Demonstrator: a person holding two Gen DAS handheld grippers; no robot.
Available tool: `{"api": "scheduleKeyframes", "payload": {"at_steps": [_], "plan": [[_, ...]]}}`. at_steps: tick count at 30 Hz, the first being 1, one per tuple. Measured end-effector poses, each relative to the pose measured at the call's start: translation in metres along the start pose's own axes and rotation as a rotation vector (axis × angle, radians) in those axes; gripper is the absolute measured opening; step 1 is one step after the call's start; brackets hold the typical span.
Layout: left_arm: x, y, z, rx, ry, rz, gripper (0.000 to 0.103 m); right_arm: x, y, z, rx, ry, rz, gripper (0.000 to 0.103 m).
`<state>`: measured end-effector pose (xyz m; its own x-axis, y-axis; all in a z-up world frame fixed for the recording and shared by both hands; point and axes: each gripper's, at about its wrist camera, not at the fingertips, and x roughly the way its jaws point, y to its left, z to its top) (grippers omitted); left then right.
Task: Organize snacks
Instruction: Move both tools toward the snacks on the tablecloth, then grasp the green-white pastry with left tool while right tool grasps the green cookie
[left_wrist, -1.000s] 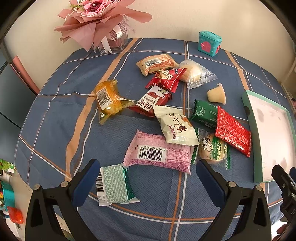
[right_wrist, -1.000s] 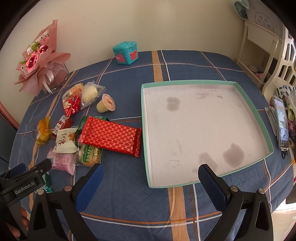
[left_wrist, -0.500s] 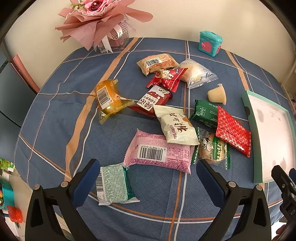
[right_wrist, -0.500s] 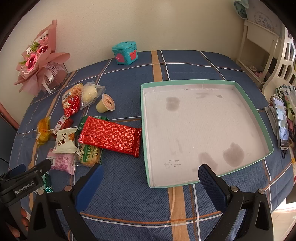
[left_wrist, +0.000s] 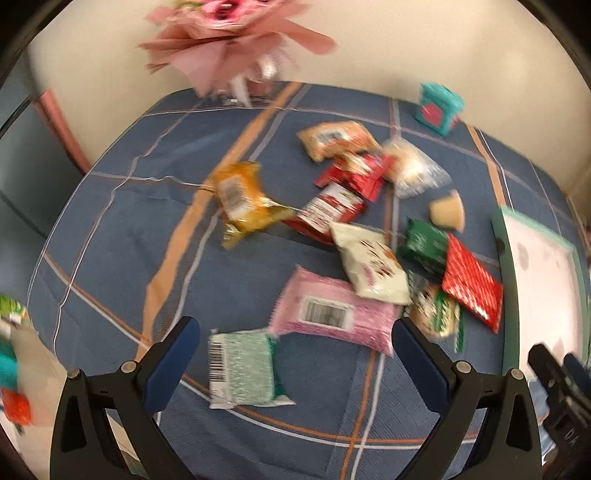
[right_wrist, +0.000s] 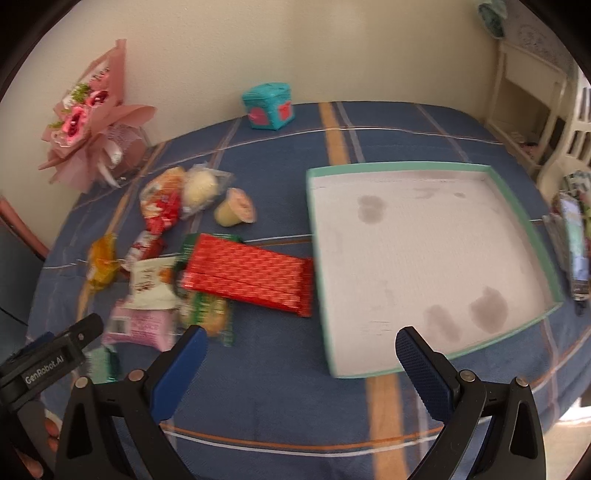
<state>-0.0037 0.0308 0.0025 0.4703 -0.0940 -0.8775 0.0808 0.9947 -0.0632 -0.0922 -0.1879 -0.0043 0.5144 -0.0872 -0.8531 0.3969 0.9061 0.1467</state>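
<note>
Left gripper (left_wrist: 295, 350) wide open, right gripper (right_wrist: 301, 350) wide open, snack packets (left_wrist: 332, 314) motion-blurred, tray (left_wrist: 498, 236) cut off

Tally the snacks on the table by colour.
Red packets: 3
Green packets: 3
Orange or yellow packets: 2
Pink packet: 1
White packet: 1
Clear packet: 1
Pale pudding cup: 1
Total: 12

Both tools hang over the table's near edge with blue fingers spread wide and nothing between them: left tool (left_wrist: 295, 360), right tool (right_wrist: 301, 360).
</note>
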Motion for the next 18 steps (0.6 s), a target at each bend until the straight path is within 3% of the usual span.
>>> {"api": "scheduleKeyframes", "payload": {"at_steps": [4, 12, 18], "plan": [[-0.003, 0.025, 0.004, -0.050, -0.103, -0.005, 0.103, 0.012, 0.024, 0.000, -0.010, 0.027, 0.065, 0.103], [0.024, 0.054, 0.005, -0.077, 0.096, 0.076, 0.103, 0.039, 0.066, -0.006, -0.019, 0.097, 0.149, 0.103], [0.048, 0.062, -0.007, -0.095, 0.225, 0.097, 0.103, 0.051, 0.069, -0.005, 0.000, 0.117, 0.103, 0.103]]}}
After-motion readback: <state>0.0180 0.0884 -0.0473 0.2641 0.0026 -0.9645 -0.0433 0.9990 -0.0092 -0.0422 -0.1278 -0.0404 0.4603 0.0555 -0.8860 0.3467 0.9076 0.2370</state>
